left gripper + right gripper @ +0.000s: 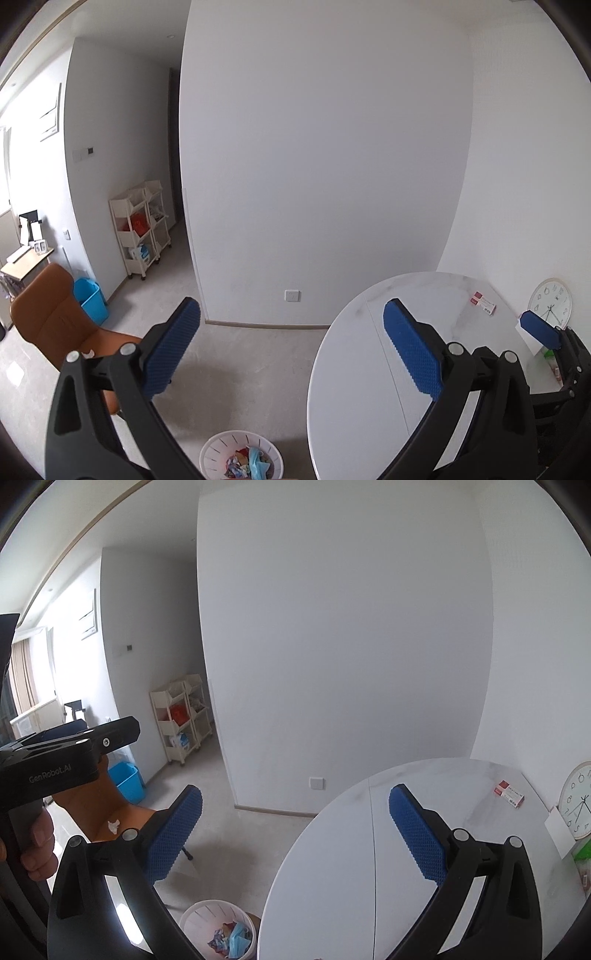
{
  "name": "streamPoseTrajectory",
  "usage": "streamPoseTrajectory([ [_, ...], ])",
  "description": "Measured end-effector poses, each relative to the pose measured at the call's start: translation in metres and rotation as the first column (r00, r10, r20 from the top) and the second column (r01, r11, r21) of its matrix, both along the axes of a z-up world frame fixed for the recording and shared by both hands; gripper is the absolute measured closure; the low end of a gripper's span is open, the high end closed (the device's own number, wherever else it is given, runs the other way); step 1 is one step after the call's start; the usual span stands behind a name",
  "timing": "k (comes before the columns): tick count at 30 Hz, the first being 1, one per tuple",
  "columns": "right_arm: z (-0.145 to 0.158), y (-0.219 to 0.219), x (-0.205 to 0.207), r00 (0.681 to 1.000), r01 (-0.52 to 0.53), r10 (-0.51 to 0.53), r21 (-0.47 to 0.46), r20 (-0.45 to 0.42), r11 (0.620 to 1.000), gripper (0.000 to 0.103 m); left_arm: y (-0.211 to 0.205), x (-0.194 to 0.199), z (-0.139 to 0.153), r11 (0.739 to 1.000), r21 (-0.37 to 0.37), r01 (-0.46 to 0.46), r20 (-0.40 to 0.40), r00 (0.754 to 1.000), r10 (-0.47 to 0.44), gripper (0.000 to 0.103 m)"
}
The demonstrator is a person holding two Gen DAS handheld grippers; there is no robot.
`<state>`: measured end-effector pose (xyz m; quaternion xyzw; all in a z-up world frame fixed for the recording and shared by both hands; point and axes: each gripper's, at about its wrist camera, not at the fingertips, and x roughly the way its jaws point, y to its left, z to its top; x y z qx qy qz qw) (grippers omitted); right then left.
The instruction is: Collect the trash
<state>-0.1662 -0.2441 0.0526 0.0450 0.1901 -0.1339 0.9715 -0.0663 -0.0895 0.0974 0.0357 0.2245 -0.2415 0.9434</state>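
A white slatted waste basket (242, 458) stands on the floor beside the table and holds colourful wrappers and a blue mask; it also shows as the basket (218, 934) in the right wrist view. A crumpled white tissue (113, 826) lies on the orange chair seat. A small red and white box (511, 794) lies far back on the round white table (332, 867). My left gripper (291, 350) hangs open and empty above the floor and the table edge. My right gripper (295, 834) is open and empty too, held high over the table's left edge.
An orange chair (55, 321) stands at the left with a blue bin (92, 301) behind it. A white shelf cart (140, 229) is by the hallway. A wall clock (576, 801) and a green packet (583, 853) sit at the table's right. A hand (37, 842) holds the left gripper's handle.
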Motion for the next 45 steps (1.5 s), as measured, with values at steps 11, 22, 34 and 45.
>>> streamPoseTrajectory([
  [11, -0.0058, -0.0009, -0.0042, 1.0, 0.007, -0.007, 0.007, -0.001, 1.0, 0.003, -0.0005, 0.0029, -0.0012, 1.0, -0.004, 0.015, -0.009, 1.0, -0.015, 0.008],
  [22, -0.0068, 0.0039, -0.001, 1.0, 0.005, -0.005, 0.003, -0.01, 1.0, 0.003, -0.0023, 0.007, -0.0025, 1.0, 0.008, 0.01, -0.016, 1.0, -0.01, 0.008],
  [34, -0.0073, 0.0047, 0.0003, 1.0, 0.008, -0.008, 0.007, -0.012, 1.0, 0.003, -0.0036, 0.0064, 0.0002, 1.0, 0.011, 0.006, -0.015, 1.0, -0.006, 0.008],
  [45, -0.0095, 0.0077, 0.004, 1.0, 0.018, -0.018, 0.012, -0.024, 1.0, 0.003, -0.0043, 0.0071, -0.0037, 1.0, 0.014, -0.001, -0.02, 1.0, 0.001, 0.008],
])
